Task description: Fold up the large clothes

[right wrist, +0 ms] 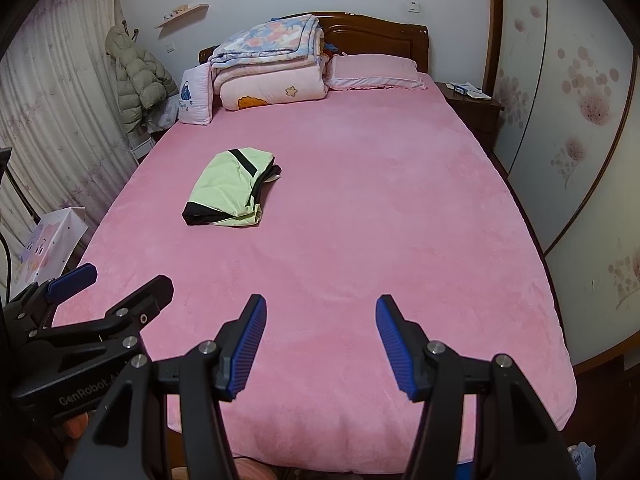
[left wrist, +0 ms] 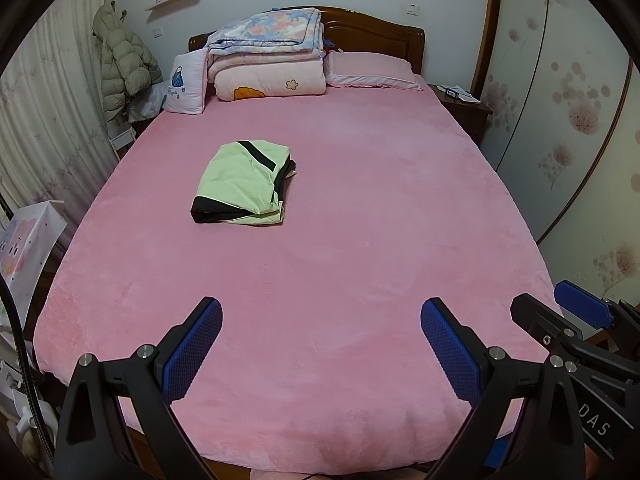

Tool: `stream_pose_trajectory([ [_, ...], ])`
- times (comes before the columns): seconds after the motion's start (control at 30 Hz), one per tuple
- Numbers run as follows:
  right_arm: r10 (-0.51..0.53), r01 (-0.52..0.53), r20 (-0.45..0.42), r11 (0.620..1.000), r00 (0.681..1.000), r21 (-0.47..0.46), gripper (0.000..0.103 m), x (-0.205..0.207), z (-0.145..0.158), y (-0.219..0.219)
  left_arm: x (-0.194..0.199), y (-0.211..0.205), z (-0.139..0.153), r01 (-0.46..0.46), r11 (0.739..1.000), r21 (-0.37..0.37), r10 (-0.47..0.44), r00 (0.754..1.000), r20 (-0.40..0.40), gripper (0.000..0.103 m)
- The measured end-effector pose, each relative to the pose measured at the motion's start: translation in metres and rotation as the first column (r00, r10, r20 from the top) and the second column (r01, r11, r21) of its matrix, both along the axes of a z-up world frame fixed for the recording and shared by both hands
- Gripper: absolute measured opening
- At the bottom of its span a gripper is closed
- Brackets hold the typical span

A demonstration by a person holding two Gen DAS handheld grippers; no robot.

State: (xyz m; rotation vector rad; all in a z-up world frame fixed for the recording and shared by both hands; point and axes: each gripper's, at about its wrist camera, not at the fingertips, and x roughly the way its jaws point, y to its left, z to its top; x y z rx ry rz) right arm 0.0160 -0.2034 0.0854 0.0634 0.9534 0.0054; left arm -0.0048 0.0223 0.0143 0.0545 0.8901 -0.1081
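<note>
— Pink bed sheet (left wrist: 340, 240) fills both views. And the grippers?

— Left gripper (left wrist: 320, 344) and right gripper (right wrist: 320, 340) hang over the bed's near end at the bottom of the frame, jaws apart, holding nothing.

— The clothes?

— Folded green garment (left wrist: 242, 182) lies left of centre, well apart from both. Nothing lies between.

— Beyond it?

— Stacked quilts (left wrist: 268, 56) and a pillow (left wrist: 370, 68) sit by the headboard at the top.
</note>
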Motion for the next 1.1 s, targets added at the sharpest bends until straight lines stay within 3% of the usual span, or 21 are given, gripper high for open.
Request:
stream_pose_trajectory([
  [1.1,-0.011,0.011,-0.025,1.000,1.000,0.014,0.057,-0.0008,-0.0092,0.0068,0.0063,0.0071,-0.0051,-0.001,1.000,-0.016,0.000,0.999,-0.033,0.099],
])
